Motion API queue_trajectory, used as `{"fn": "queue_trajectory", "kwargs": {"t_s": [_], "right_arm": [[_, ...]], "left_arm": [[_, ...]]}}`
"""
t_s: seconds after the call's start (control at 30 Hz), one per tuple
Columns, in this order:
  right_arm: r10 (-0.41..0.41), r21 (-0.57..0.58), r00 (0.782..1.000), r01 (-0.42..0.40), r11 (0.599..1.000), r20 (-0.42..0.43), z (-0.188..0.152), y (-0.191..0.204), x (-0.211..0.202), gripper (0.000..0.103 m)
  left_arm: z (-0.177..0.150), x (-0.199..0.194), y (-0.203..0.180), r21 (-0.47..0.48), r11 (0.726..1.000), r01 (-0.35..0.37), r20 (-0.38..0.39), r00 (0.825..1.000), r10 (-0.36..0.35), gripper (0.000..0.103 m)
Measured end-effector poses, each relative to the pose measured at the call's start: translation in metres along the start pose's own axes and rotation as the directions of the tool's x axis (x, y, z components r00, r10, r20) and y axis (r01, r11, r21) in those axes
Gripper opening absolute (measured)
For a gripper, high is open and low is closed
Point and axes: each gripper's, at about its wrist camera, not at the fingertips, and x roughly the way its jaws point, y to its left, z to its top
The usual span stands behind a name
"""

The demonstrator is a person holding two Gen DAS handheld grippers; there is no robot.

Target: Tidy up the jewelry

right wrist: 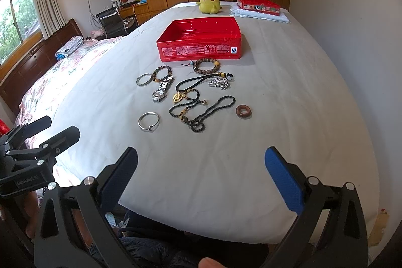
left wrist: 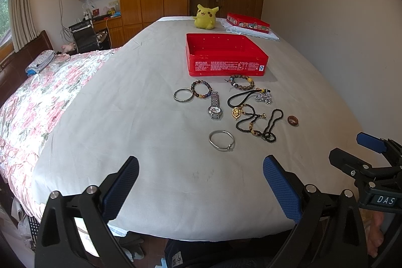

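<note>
An open red tin [left wrist: 226, 61] [right wrist: 201, 49] stands on the white sheet, empty. In front of it lie jewelry pieces: a silver watch [left wrist: 215, 110] [right wrist: 162, 89], two silver bangles [left wrist: 222, 140] [left wrist: 183, 95] [right wrist: 148, 121], beaded bracelets [left wrist: 241, 82] [right wrist: 206, 66], a black bead necklace [left wrist: 261, 123] [right wrist: 201, 112], a gold pendant [left wrist: 236, 112] [right wrist: 179, 97], a brown ring [left wrist: 293, 120] [right wrist: 243, 111]. My left gripper [left wrist: 201, 182] is open and empty near the front edge. My right gripper [right wrist: 201, 175] is open and empty, also short of the jewelry.
A yellow plush toy [left wrist: 206, 16] [right wrist: 210, 1] and a second red tin on a folded towel [left wrist: 247, 23] [right wrist: 258, 6] sit at the far end. A floral quilt [left wrist: 37, 97] lies to the left. A wall runs along the right.
</note>
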Motion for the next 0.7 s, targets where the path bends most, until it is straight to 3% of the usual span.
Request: {"fn": "queue_trajectory", "kwargs": {"t_s": [0.7], "right_arm": [[-0.008, -0.005, 1.0, 0.008, 1.0, 0.01, 0.0008, -0.0016, 0.0017, 0.1]], "left_arm": [[0.001, 0.0013, -0.0062, 0.016, 1.0, -0.014, 0.008, 1.0, 0.014, 0.099]]}}
